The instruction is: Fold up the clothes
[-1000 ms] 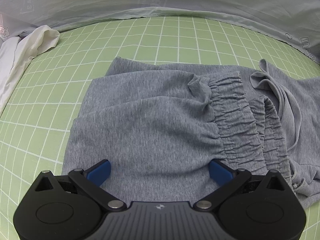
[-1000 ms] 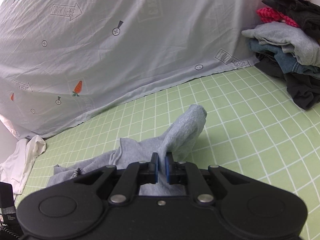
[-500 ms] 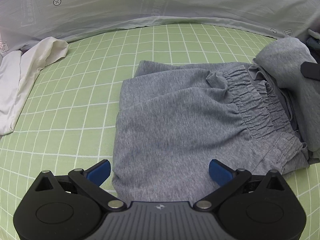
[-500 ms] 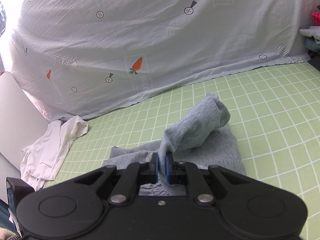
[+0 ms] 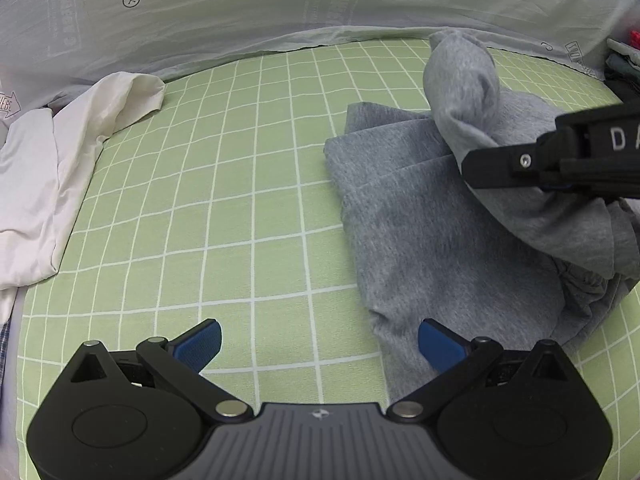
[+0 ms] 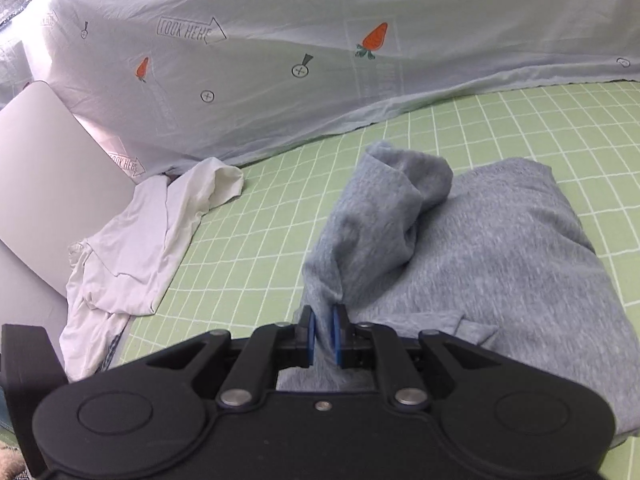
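Right wrist view: right tongs (image 6: 323, 334) pinch bunched grey sweatpants (image 6: 480, 264); left tongs (image 5: 318, 344) gape empty.

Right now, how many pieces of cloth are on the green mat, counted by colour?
Grey trousers: 1, one end pinched in the right gripper.
White garment: 1.
Total: 2. The dark pile at the far right edge is too cut off to count.

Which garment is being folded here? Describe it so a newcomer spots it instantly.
On the green grid-patterned mat, look right of the crumpled white garment. The grey knit garment lies there, one end lifted by the shut right tool; it alone is grey and held.
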The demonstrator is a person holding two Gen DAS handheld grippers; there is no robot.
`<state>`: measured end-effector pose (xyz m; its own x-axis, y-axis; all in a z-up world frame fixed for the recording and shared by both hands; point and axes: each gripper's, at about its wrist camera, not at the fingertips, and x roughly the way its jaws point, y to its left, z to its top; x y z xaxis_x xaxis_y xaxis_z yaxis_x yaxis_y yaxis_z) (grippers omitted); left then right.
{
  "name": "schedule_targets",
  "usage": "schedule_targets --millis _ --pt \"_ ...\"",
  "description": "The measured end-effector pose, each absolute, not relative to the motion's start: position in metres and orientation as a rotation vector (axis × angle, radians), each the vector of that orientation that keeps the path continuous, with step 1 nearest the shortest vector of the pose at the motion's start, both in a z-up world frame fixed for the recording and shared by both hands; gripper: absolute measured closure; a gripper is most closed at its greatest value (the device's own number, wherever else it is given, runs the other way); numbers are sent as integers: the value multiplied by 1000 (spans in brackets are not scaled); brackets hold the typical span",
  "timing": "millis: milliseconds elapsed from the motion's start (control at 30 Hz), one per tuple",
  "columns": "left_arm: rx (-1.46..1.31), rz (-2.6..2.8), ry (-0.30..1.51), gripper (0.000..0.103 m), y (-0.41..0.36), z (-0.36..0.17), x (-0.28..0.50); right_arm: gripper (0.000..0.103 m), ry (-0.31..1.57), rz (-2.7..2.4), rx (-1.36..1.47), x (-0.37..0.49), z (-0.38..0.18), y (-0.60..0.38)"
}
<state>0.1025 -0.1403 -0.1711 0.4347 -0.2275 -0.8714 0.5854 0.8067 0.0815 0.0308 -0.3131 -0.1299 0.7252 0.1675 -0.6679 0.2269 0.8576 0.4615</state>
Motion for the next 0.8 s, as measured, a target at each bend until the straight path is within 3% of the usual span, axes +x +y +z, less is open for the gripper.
schedule_targets --millis 33,100,167,333,467,667,800 --pt "395 -520 1003 0 -138 -171 102 90 769 -29 561 28 -130 -313" --pt "382 -513 1007 0 -136 -171 101 78 754 -15 579 20 -127 -315" --pt "369 -508 1014 0 -137 -172 97 57 730 -5 589 12 -121 -316" --pt "335 -491 1020 0 -145 -168 87 41 647 -14 628 -10 -96 -336" --pt "266 -459 1005 0 -148 -157 81 22 602 -109 625 -35 -84 -367" --pt "91 -392 1001 1 -146 -140 81 18 667 -305 577 -64 -90 -416" --pt "-104 -402 1047 7 -148 -138 89 17 742 -387 531 -72 -107 -437"
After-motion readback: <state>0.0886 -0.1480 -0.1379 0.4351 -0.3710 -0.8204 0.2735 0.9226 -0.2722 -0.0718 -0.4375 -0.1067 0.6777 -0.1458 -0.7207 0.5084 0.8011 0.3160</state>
